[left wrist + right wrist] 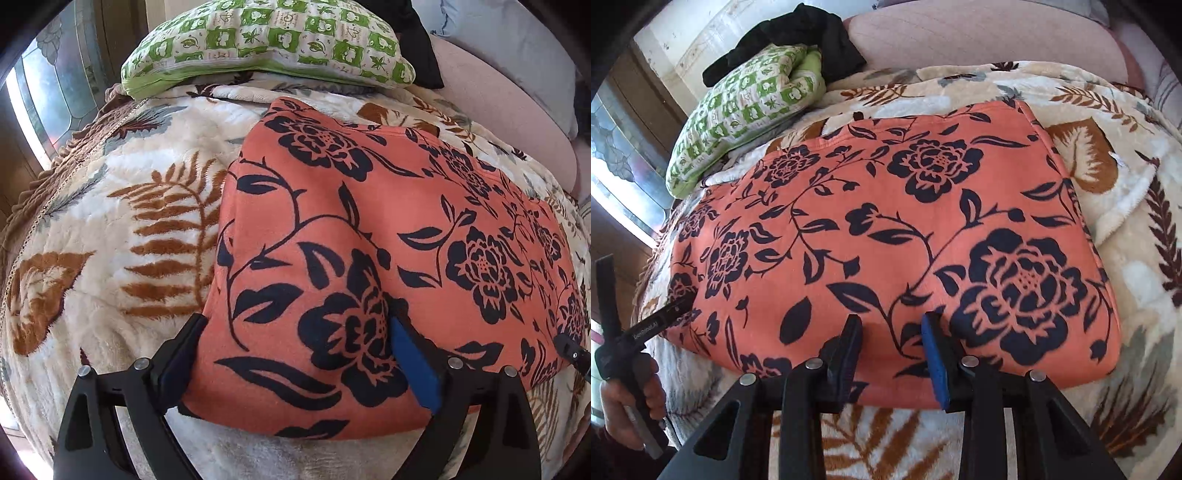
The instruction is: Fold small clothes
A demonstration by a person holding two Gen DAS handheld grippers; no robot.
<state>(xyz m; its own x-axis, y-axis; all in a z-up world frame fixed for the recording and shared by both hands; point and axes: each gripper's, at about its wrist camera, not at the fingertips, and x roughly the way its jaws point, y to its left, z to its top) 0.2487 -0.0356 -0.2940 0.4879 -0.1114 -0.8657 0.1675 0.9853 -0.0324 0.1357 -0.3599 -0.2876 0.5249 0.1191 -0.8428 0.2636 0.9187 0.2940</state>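
Left wrist view, left to right: a fleece blanket [92, 229] with brown fern leaves covers the bed and serves as the folding surface; a green checked pillow [266, 40] lies at its far edge, clear of the work. The task's thing, an orange garment [332, 229] printed with dark flowers, lies folded into a flat rectangle on the blanket, near the viewer and toward the right. The left gripper [295, 354] straddles the garment's near left corner with its jaws spread wide; the black finger stands at the cloth's edge and the blue pad [413, 369] rests on top, neither pinching, which suggests a release or a smoothing of the fold. Right wrist view, left to right: a hand [628, 410] carries the left gripper at the garment's left end; the pillow and a black cloth [798, 33] sit behind. The right gripper [890, 332] hangs over the near edge at mid-length, its jaws partly apart with flat cloth under them; whether the pads nip a ridge of cloth cannot be told. The placement suits a further fold across the long side.
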